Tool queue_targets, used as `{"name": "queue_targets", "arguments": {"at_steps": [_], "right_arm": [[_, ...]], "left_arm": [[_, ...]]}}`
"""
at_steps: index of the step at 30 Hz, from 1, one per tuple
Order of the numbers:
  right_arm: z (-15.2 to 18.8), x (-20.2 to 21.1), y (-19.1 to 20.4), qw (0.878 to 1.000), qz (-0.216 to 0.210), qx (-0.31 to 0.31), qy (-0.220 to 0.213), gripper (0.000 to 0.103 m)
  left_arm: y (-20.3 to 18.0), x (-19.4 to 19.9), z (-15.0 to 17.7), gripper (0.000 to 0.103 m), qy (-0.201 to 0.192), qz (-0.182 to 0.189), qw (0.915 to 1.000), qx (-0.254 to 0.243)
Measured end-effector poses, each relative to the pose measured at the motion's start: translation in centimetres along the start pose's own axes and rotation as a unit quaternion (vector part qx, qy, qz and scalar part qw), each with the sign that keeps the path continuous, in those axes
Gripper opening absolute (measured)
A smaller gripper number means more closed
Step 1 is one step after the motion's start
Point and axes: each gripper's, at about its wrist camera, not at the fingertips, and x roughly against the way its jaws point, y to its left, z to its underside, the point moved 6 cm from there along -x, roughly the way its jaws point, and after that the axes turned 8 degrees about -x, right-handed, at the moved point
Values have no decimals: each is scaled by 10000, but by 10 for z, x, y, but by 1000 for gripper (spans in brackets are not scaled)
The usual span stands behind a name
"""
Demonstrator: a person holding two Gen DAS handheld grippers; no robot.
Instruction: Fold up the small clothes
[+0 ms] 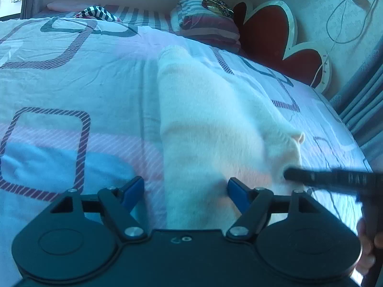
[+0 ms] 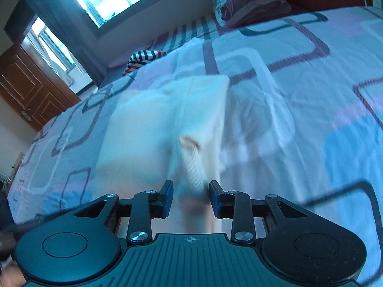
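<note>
In the left wrist view, the left gripper (image 1: 186,191) hangs low over the patterned pale pink and blue bed sheet (image 1: 71,76), its blue-padded jaws spread wide with nothing clamped between them. The small white knitted garment (image 1: 210,110) lies flat on the bed directly ahead, its near end running down between the open jaws and its long axis stretching away from the camera toward the red flower-shaped headboard (image 1: 265,31). The garment's left edge is straight and folded-looking; its right side bulges out to a small cuff-like tip. From the right edge of this view the black finger of the right gripper (image 1: 330,177) reaches in and meets the garment's near right corner, just beside the left gripper's right jaw. In the right wrist view, the right gripper (image 2: 191,198) stands with its jaws partly open, and a narrow ribbed white strip of the garment (image 2: 165,119) rises blurred between them; the blur makes it impossible to tell whether the pads actually pinch it. Here the garment's body spreads ahead and to the left of the jaws. Both grippers sit at the same near end, but the right one appears closer to the loose strip, so the next fold likely falls to it, carrying that part across the long axis. A striped folded quilt (image 2: 251,4) lies well apart by the headboard.
</note>
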Motion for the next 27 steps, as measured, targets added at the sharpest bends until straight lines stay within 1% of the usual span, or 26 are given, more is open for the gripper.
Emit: {"name": "queue_targets", "arguments": {"at_steps": [4,8,9,10,12,15,16,18,20,22,23,24,25,26,27], "right_arm": [[26,10,-9,9999,97,-86,85,33],[39,20,-10,9998,107,-148,75,32],[43,22,-8,9998,141,-90,67,26],[45,23,-6,9998,191,-1,47,18],[50,24,-3,9994,310,135,7,14],[54,24,-3,9988,429,219,10,12],[54,24,-5,9984,508,241,3,12],[55,25,-12,9961,801,351,-104,12],[54,24,-16,9964,817,243,-43,12],[53,26,-10,9961,792,388,-6,12],[52,29,-8,9963,752,418,-40,12],[50,31,-7,9968,701,391,-58,13],[47,34,-7,9975,632,316,-95,16],[43,37,-7,9979,575,238,-164,20],[38,41,-6,9981,523,190,-253,33]], "left_arm": [[1,5,6,69,-22,-21,10000,10],[-4,8,12,68,-5,-73,9999,-76],[-5,8,13,68,-7,-105,9999,-126],[-6,8,14,68,-6,-135,9998,-163],[-7,9,15,66,0,-163,9997,-161],[-8,10,16,64,14,-186,9997,-140],[-8,10,17,64,17,-183,9997,-133],[-8,11,19,64,6,-192,9997,-162],[-9,11,20,64,-8,-234,9995,-202],[-11,12,19,65,30,-246,9995,-213],[-11,13,18,67,44,-237,9995,-215],[-12,15,17,72,37,-235,9995,-208],[-12,16,15,75,18,-244,9995,-202],[-12,18,13,75,-21,-251,9995,-213],[-13,20,11,75,-63,-258,9994,-233]]}}
